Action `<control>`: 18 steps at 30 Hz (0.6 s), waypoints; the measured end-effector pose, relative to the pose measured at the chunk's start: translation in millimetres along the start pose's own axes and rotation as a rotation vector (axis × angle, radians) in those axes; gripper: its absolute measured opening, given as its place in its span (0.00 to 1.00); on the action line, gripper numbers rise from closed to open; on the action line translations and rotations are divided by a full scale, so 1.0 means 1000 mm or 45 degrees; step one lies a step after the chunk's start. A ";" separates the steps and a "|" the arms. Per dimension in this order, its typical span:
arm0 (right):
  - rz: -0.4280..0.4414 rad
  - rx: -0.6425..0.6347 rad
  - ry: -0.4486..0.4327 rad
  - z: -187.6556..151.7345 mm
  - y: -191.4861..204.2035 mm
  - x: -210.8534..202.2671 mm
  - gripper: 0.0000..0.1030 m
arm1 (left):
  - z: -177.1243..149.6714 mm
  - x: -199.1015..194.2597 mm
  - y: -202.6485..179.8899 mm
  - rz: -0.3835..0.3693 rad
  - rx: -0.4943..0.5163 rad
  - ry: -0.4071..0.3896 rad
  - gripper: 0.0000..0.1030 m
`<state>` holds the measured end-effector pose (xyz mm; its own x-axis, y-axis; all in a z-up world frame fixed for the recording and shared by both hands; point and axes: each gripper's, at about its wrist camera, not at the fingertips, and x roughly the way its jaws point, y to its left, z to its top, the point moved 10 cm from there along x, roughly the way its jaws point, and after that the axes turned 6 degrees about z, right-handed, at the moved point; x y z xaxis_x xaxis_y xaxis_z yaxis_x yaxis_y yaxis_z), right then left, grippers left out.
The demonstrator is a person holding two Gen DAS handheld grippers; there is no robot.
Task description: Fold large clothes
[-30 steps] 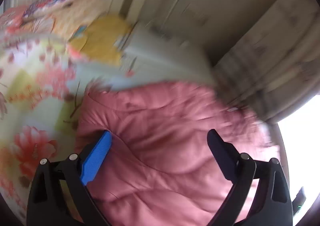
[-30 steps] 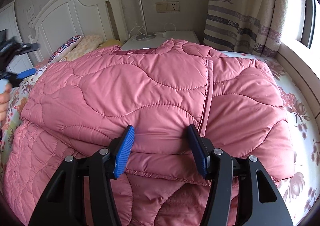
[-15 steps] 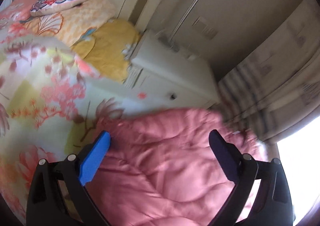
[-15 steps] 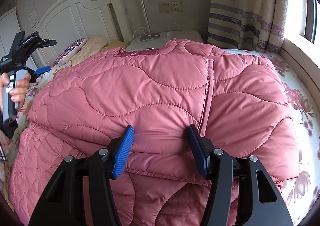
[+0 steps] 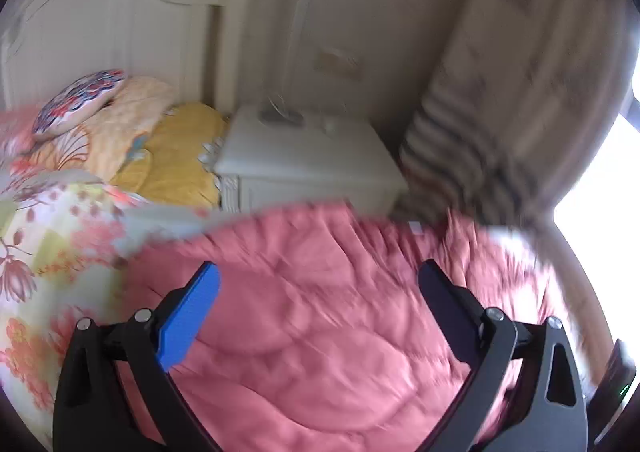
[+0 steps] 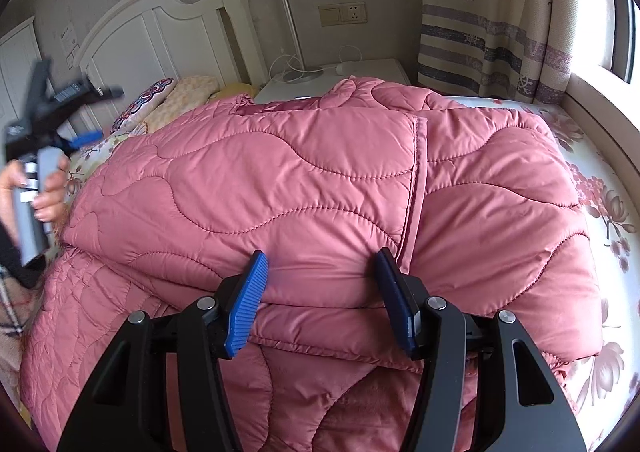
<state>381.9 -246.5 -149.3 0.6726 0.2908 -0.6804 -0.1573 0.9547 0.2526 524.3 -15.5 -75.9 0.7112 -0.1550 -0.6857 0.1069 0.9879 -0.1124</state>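
A pink quilted coat (image 6: 304, 179) lies folded over on the bed, its upper layer doubled back toward me. My right gripper (image 6: 320, 284) is at the near folded edge, and its blue pads (image 6: 246, 304) press on the thick fold from both sides. My left gripper (image 5: 320, 276) hovers wide open above the coat's (image 5: 320, 332) left side with nothing between its fingers. In the right wrist view the left gripper (image 6: 106, 113) hangs in the air at the far left, held by a hand (image 6: 48, 195), clear of the coat.
The bed has a floral sheet (image 6: 600, 211) and a white headboard (image 6: 140, 35). Pillows (image 5: 92, 103) and a yellow cloth (image 5: 180, 155) lie at its head. A white nightstand (image 5: 304, 155) with a lamp stands beyond, a striped curtain (image 6: 492, 31) and bright window to the right.
The left gripper has risen and swung away from the coat, so its view now takes in the headboard and nightstand. The right gripper and the fold it holds have not moved.
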 end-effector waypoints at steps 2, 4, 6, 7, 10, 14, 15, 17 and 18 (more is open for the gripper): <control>0.000 0.002 -0.002 0.000 0.000 0.000 0.53 | -0.026 0.014 -0.020 0.020 0.066 0.076 0.96; -0.001 0.002 -0.002 0.000 0.000 0.000 0.53 | -0.048 0.029 -0.030 0.057 0.133 0.107 0.96; -0.005 0.003 -0.005 0.000 0.000 0.000 0.53 | -0.063 0.040 -0.032 0.131 0.205 0.081 0.97; -0.005 0.003 -0.005 0.000 0.000 0.000 0.53 | -0.064 0.040 -0.031 0.132 0.201 0.077 0.97; -0.004 0.004 -0.005 0.000 0.000 0.000 0.53 | -0.057 0.018 -0.025 0.108 0.118 0.048 0.96; 0.004 0.009 -0.006 0.000 -0.001 -0.001 0.53 | -0.056 -0.028 -0.021 0.087 0.071 -0.057 0.97; 0.007 0.012 -0.007 0.000 -0.001 -0.001 0.53 | -0.059 -0.034 -0.022 0.090 0.074 -0.053 0.97; 0.012 0.015 -0.009 0.000 -0.002 -0.001 0.53 | -0.076 -0.031 -0.027 0.117 0.107 -0.009 0.97; 0.014 0.016 -0.010 0.000 -0.002 -0.001 0.53 | -0.086 -0.023 -0.028 0.142 0.142 0.014 0.97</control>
<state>381.0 -248.3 -149.1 0.6764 0.3005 -0.6724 -0.1554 0.9507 0.2685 445.0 -40.3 -118.9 0.7155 -0.0441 -0.6972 0.1046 0.9935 0.0445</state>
